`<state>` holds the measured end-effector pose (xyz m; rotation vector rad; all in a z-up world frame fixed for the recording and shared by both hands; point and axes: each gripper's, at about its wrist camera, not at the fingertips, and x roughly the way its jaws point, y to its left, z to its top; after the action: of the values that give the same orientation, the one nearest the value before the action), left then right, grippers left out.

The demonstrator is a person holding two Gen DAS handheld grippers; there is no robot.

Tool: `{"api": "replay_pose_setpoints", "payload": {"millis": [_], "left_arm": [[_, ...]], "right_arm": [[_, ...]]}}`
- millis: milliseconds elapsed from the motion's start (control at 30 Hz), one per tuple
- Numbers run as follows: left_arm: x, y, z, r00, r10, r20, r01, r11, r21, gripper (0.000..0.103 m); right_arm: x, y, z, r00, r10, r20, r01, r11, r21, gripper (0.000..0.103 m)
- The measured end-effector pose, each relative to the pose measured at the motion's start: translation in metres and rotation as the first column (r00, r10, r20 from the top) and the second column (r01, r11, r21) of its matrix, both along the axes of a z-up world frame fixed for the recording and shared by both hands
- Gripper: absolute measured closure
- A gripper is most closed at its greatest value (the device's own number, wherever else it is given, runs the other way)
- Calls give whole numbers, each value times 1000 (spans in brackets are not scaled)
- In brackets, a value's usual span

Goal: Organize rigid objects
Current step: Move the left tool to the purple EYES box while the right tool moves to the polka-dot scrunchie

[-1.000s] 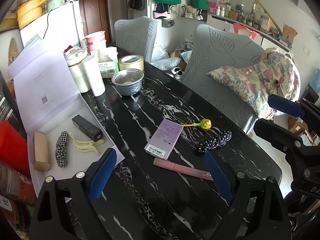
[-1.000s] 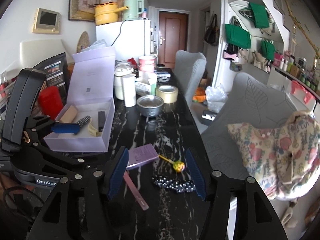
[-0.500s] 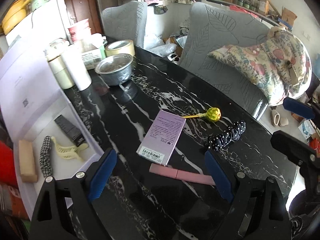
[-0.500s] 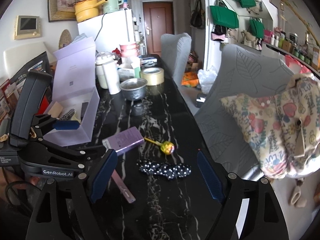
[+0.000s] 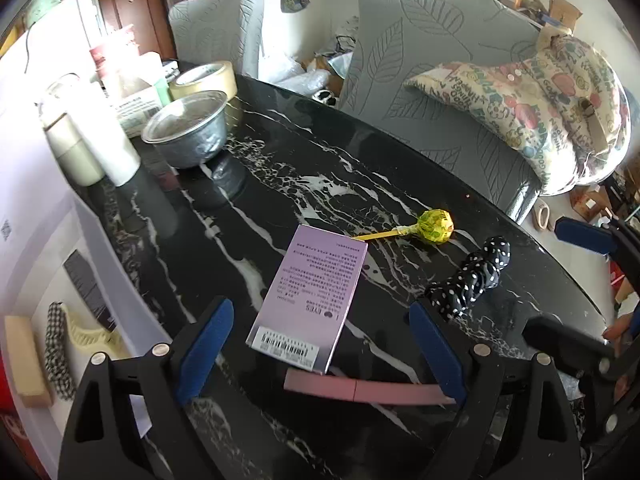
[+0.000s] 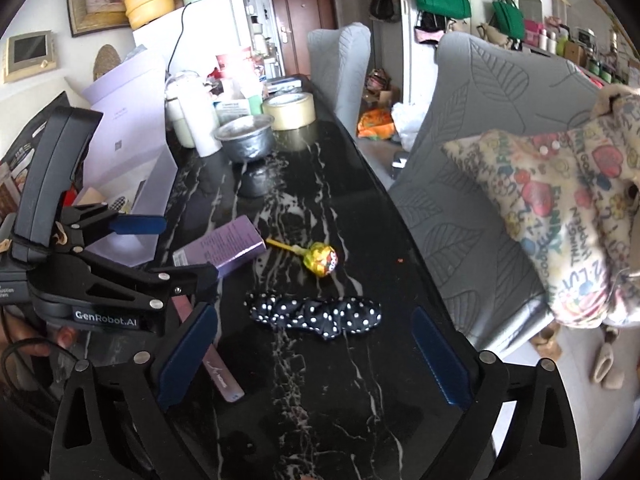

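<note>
A purple carton (image 5: 310, 298) lies on the black marble table (image 5: 280, 168), with a pink flat stick (image 5: 362, 390) at its near end. My left gripper (image 5: 320, 354) is open, its jaws either side of the carton's near end, above it. A lollipop (image 5: 434, 226) and a black polka-dot scrunchie (image 5: 470, 280) lie to the right. My right gripper (image 6: 314, 356) is open and empty, just short of the scrunchie (image 6: 316, 314); the carton (image 6: 222, 250), lollipop (image 6: 320, 260) and stick (image 6: 218, 366) show there too. An open lilac box (image 5: 64, 312) at left holds several small items.
A metal bowl (image 5: 188, 128), a tape roll (image 5: 204, 78), white cups and bottles (image 5: 100, 136) stand at the table's far end. Grey chairs (image 5: 432, 92) with a patterned cushion (image 5: 532, 92) line the right side. The left gripper body (image 6: 80, 264) is at left in the right wrist view.
Both grippers have moved forward and down toward the table. The carton now sits between my left jaws and the scrunchie is nearer my right gripper. Nothing was picked up.
</note>
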<state>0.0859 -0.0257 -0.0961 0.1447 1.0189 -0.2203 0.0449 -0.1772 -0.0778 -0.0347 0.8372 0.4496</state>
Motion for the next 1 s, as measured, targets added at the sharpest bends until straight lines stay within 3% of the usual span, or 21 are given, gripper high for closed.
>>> {"api": "replay_pose_setpoints", "payload": {"millis": [500, 1000], "left_arm": [[39, -1, -33, 994, -17, -107, 19, 1000, 17, 12], [47, 1, -38, 991, -2, -130, 3, 1000, 9, 12]], "right_arm": [[25, 3, -30, 999, 19, -47, -17, 999, 48, 0], [37, 17, -47, 994, 28, -103, -27, 1000, 11, 0]]}}
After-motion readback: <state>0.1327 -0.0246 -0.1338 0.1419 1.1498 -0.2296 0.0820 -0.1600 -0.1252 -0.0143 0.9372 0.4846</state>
